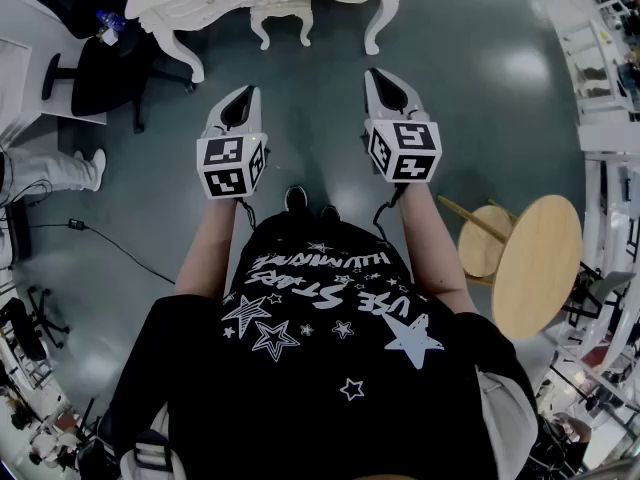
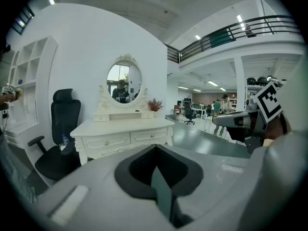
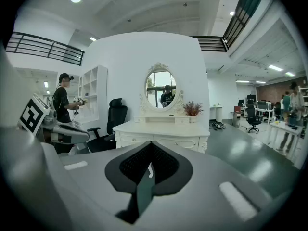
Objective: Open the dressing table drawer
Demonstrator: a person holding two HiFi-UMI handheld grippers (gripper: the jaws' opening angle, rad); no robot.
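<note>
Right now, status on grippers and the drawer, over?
Left gripper, right gripper: shut, empty, short of the dressing table. Drawers closed, untouched. White stool tucked under it, office chair alongside.

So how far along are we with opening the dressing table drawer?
Done: nothing yet. The drawers on the dressing table look fully shut.
In hand: the left hand-held gripper and right hand-held gripper point toward the table from a distance, jaws together and empty.
Left: step closer, take a drawer knob and pull the drawer out.
</note>
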